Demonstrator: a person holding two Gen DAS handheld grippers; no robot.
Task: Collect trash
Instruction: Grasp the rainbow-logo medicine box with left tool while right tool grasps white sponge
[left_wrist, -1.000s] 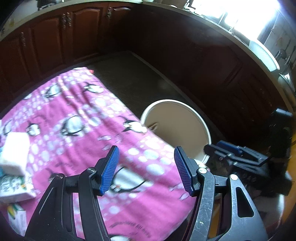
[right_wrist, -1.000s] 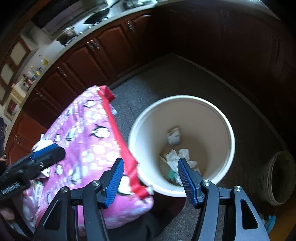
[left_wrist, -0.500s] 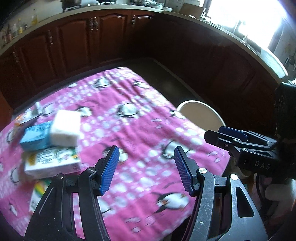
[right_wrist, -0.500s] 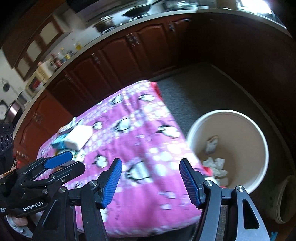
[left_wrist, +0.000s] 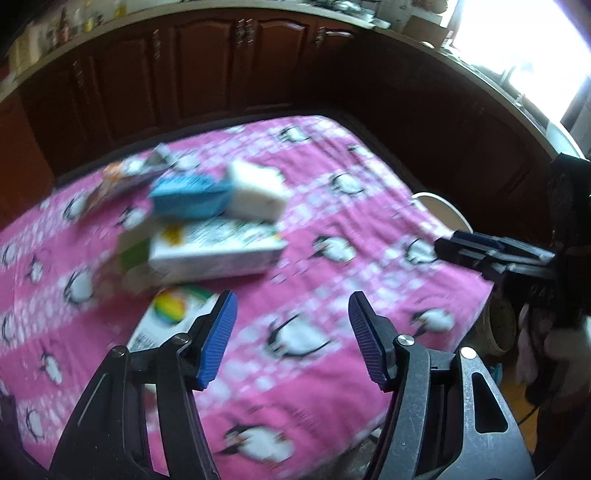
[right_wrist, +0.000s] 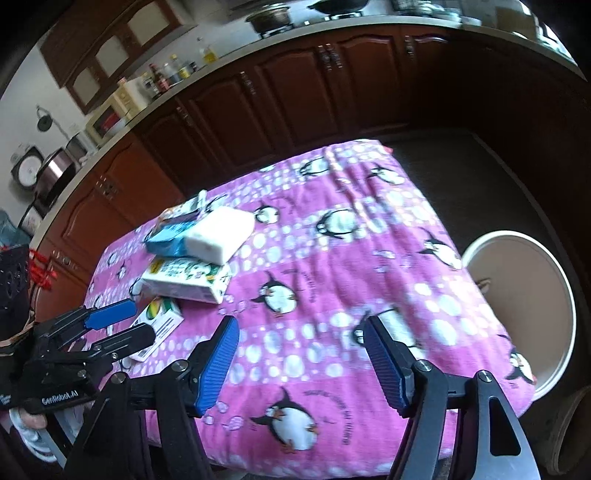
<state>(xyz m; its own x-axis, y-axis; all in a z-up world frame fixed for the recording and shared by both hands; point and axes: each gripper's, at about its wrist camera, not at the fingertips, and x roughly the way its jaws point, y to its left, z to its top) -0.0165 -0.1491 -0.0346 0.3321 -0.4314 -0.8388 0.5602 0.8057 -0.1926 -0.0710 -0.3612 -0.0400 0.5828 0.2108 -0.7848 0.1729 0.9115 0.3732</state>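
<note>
A pink penguin-print cloth (right_wrist: 332, 258) covers the whole table, hanging over its near edge, with dark wooden kitchen cabinets (right_wrist: 295, 96) curving behind it. On the floor just off the table's right edge stands a round cream plastic bucket (right_wrist: 532, 306), its rim partly hidden by the cloth; something pale lies low against its inner wall (too small to tell what).

The trash sits in a loose pile toward the table's far left corner. A white carton with green print (right_wrist: 184, 280) lies flat at the bottom; on top of it rest a light blue packet (right_wrist: 168, 236) and a white rectangular block (right_wrist: 218, 236), touching side by side. A crumpled wrapper (right_wrist: 177, 212) pokes out behind them, nearer the far edge. A smaller white box with a rainbow-coloured spot (right_wrist: 159, 317) lies just beside the carton, toward the near left edge.

The right gripper (right_wrist: 301, 363) hangs over the near middle of the cloth — its blue-padded jaws are spreading apart with nothing between them. The left gripper (left_wrist: 290, 338) hovers over the cloth near the left edge, its jaws likewise widening and empty, one pad just beside the rainbow-spot box; this view is smeared, so the pile reads only as rough shapes. Each gripper appears in the other's view, held at the table's side — neither touches any trash.
</note>
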